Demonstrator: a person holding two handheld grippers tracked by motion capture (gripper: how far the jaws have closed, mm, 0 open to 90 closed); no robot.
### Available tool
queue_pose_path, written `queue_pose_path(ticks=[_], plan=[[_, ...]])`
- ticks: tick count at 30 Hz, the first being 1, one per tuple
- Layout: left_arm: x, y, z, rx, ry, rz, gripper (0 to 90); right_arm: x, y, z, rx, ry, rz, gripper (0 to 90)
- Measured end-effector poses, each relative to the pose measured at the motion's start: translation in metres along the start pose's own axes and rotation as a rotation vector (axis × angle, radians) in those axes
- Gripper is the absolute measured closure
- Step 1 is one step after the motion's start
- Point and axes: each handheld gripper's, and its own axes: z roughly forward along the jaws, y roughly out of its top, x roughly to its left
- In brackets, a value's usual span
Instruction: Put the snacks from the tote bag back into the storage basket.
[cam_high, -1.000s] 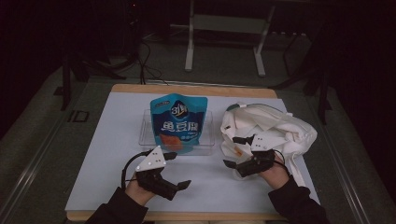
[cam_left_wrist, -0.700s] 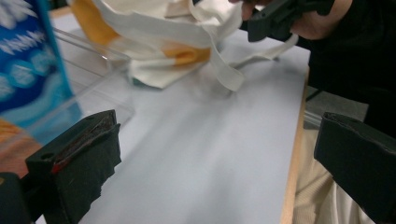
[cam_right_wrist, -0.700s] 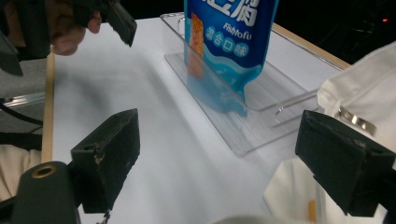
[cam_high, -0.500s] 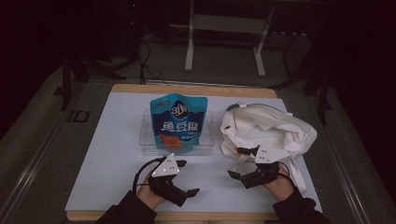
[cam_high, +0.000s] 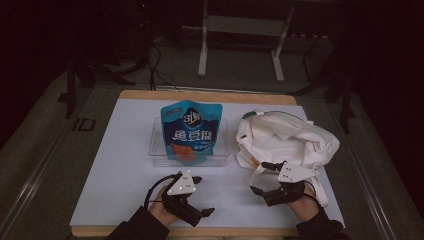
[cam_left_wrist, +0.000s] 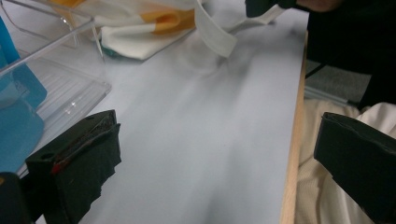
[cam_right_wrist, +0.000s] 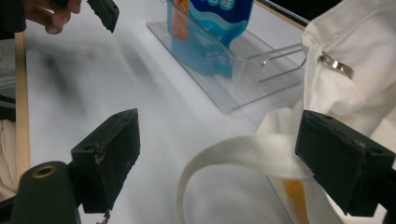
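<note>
Both hands are pulling back toward 6 o'clock: left gripper (cam_high: 200, 212) and right gripper (cam_high: 262, 192) gaping wide, empty, leaving the tote bag (cam_high: 290, 137) and snack pouch (cam_high: 191, 131) alone.

Left of the clear tray (cam_high: 157, 150), the white tabletop (cam_high: 110, 165) lies bare to its edge. In front of the tray, a bare strip runs between the left claw (cam_high: 197, 197) and right claw (cam_high: 262, 180). Right of the tray, the white bag (cam_high: 290, 137) blocks the way, its strap (cam_right_wrist: 233, 149) looping onto the tabletop.
</note>
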Motion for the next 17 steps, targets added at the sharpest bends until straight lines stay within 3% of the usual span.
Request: queue_pose_path(ticks=[6, 17], plan=[[0.0024, -0.0049, -0.0009, 0.007, 0.005, -0.006, 0.8, 0.0016, -0.0099, -0.0024, -0.015, -0.028, -0.011, 14.1], [0.0042, -0.0072, -0.0045, -0.012, 0.008, -0.017, 0.8, 0.0004, -0.0097, -0.0045, -0.034, -0.028, -0.013, 14.2]])
